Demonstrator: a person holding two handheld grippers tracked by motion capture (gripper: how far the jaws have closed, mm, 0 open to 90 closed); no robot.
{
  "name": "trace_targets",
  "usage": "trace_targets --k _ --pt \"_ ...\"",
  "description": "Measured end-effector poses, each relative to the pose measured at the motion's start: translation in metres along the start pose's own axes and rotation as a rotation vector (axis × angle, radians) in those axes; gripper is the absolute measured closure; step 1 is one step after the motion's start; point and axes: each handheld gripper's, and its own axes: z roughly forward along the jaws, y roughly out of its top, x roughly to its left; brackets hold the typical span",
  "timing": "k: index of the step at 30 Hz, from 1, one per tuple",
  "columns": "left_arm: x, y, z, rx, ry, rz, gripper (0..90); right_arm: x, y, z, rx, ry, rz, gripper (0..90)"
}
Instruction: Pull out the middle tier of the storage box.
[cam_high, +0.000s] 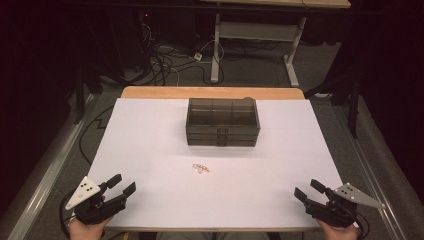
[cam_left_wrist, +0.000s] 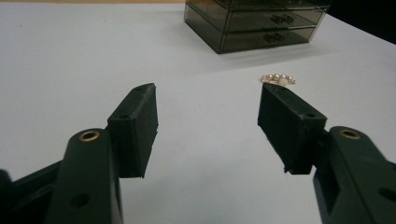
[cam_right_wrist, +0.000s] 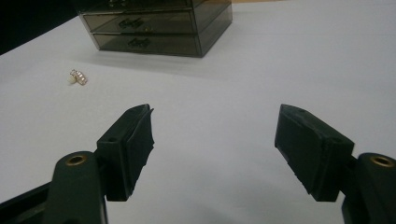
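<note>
Pearl clip (cam_high: 201, 168) small, detail unclear; left gripper (cam_high: 121, 184) and right gripper (cam_high: 309, 189) gape wide, empty.

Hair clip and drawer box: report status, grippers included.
Left gripper and right gripper open, empty, at near corners. Hair clip loose on the sheet before the drawer box, drawers shut. Path clear.

A white sheet (cam_high: 150, 130) covers a light wooden table (cam_high: 210, 92) mid-frame. Behind it, at the upper centre, stands a white metal-legged desk (cam_high: 260, 32) over a tangle of dark and white cables (cam_high: 167, 62) on grey carpet floor (cam_high: 250, 75). The surrounding room is dark, its edges black.
</note>
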Motion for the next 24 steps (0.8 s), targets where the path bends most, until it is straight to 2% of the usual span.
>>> trace_targets --k 19,24 --pt "-0.0059 0.0007 0.0049 0.021 -0.020 0.040 37.1 0.0000 0.0001 0.0016 0.013 -0.013 0.012 27.8" --pt "-0.0060 0.0011 0.0053 0.022 -0.025 0.042 37.1 0.0005 0.0001 -0.0006 -0.003 -0.020 0.013 28.6"
